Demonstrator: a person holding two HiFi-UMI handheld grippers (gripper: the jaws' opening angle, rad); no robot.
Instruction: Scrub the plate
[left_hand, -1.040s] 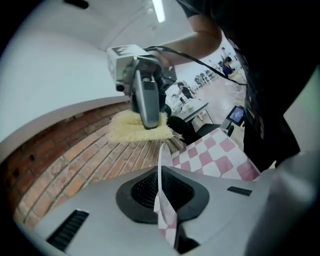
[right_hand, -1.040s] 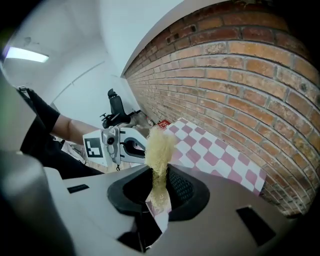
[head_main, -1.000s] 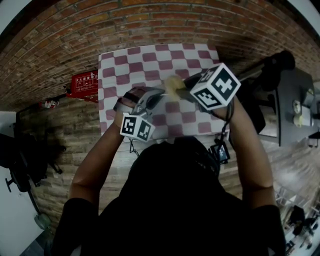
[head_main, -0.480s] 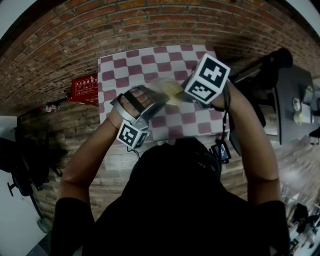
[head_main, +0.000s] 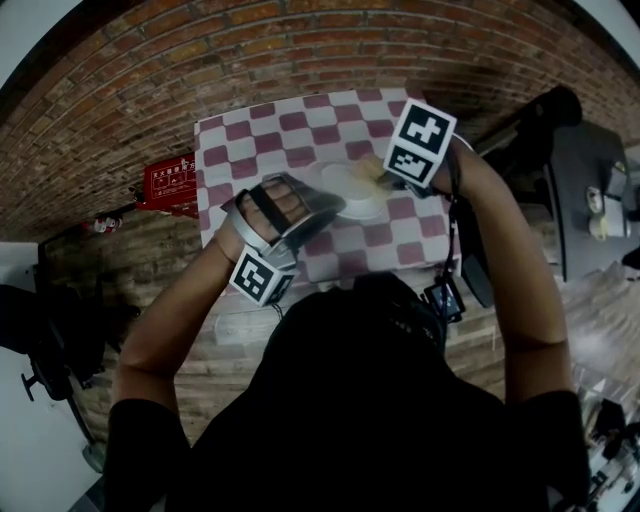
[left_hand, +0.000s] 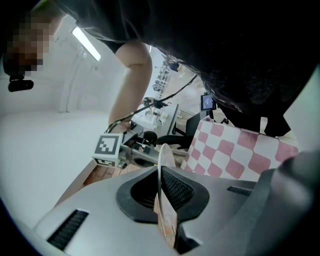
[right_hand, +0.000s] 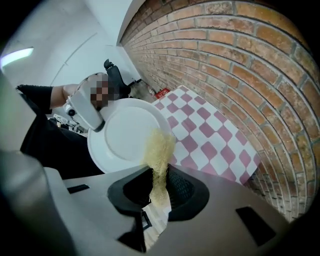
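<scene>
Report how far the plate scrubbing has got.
Done: the left gripper holds the plate by its rim, and the right gripper holds the scrubber. In hand: the scrubber is at the plate's edge; contact is unclear. Left: scrubbing the plate's face.

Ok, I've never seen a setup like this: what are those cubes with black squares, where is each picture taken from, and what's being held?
No robot here: a person holds two hand-held tongs, and the marker cubes are part of them. One camera sits on the person's head and looks down; the other two ride on the tongs and look along their jaws. Below lies a pink-and-white checked tablecloth. The left tongs are shut on the rim of a white plate, held tilted above the tablecloth. The right tongs are shut on a yellowish scrub pad, its tip at the plate's edge.
</scene>
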